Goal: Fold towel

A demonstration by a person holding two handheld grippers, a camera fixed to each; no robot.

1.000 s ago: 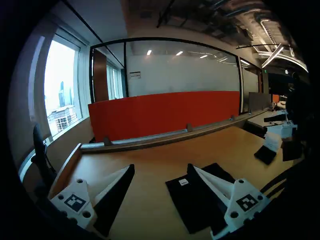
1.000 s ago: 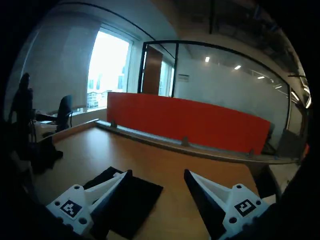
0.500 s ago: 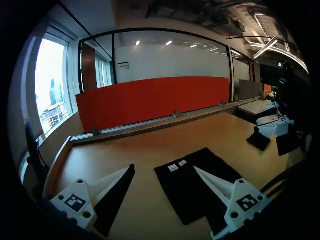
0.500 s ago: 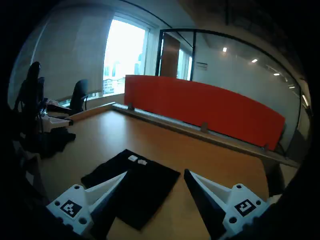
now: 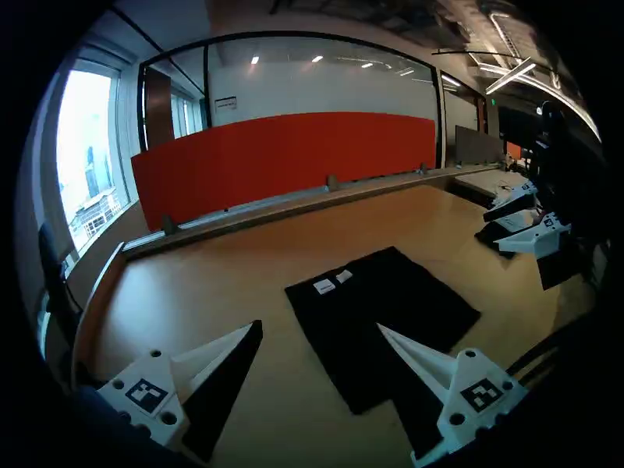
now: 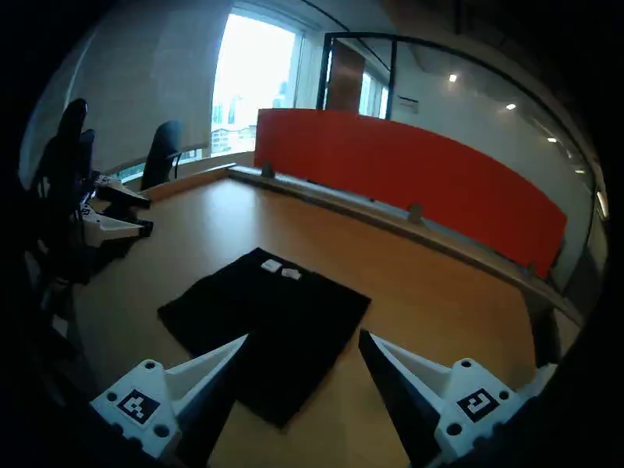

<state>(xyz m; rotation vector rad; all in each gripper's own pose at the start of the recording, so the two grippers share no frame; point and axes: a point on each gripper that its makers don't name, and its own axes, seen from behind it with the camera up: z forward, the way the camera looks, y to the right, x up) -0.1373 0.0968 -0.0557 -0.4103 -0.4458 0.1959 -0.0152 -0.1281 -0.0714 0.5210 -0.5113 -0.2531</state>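
A black towel point(image 5: 382, 312) lies flat on the wooden table point(image 5: 234, 273), with two small white tags near its far edge. In the left gripper view my left gripper point(image 5: 316, 343) is open above the towel's near left part, holding nothing. In the right gripper view the same towel point(image 6: 269, 327) lies ahead, and my right gripper point(image 6: 304, 351) hangs open over its near edge. The right gripper point(image 5: 522, 226) also appears far off at the right edge of the left gripper view. The left gripper point(image 6: 113, 214) shows at the left edge of the right gripper view.
A long orange divider point(image 5: 288, 160) with a metal rail runs along the table's far side. Windows point(image 6: 257, 86) and office chairs point(image 6: 160, 156) stand beyond the table's end. Bare wood surrounds the towel on all sides.
Both grippers have tilted downward and drawn back, so more of the towel and table shows. The towel has not moved. Both grippers stay open.
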